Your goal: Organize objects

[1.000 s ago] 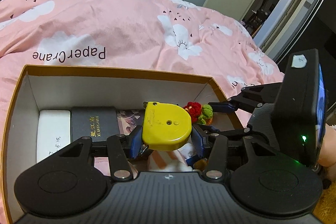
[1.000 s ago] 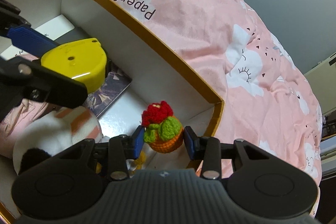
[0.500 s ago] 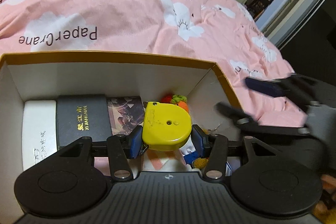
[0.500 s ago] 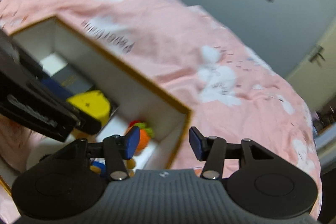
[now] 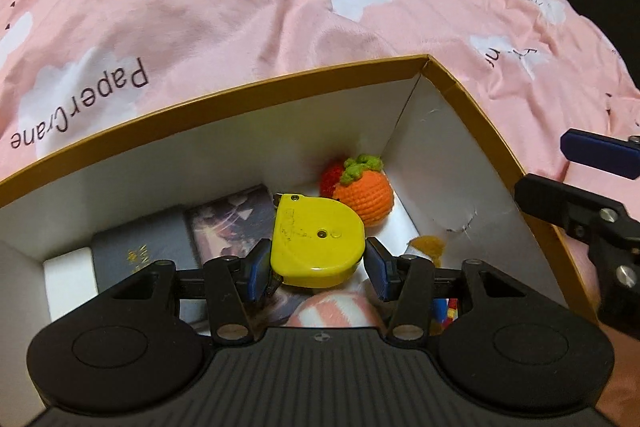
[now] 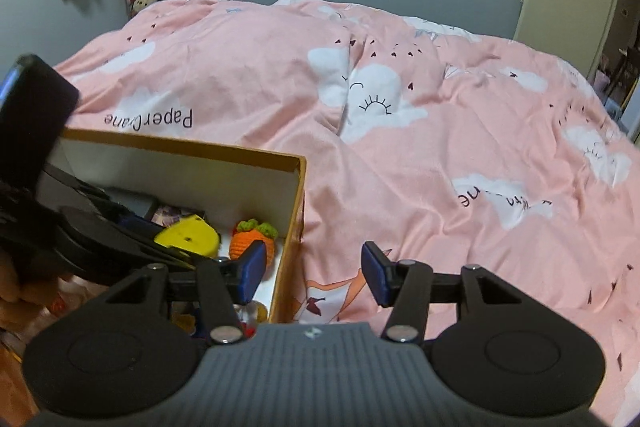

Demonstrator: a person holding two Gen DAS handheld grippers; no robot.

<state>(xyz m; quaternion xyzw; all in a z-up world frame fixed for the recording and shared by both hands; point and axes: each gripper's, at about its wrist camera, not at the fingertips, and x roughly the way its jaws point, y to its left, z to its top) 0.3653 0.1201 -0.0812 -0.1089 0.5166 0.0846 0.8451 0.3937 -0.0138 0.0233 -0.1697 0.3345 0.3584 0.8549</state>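
The left gripper (image 5: 317, 270) has its blue fingers (image 5: 256, 275) pressed against both sides of a yellow tape measure (image 5: 316, 241), which is held above the inside of a gold-rimmed box (image 5: 452, 91). Just beyond the fingers, toward the far right corner of the box, sits an orange crocheted toy (image 5: 365, 194) with a green top, a red piece showing behind it. Under and left of the fingers lie a printed booklet (image 5: 232, 223), a dark book (image 5: 140, 251) and a white flat item (image 5: 68, 279), side by side on the box floor. Below the fingers a pink-and-white striped plush (image 5: 336, 311) shows.

The right gripper (image 6: 314, 273) holds nothing; its fingers (image 6: 252, 269) stand wide apart, straddling the right wall of the box, the left one above the box interior, the right one over the bed. Ahead of them spreads the pink cloud-print duvet (image 6: 440, 155).
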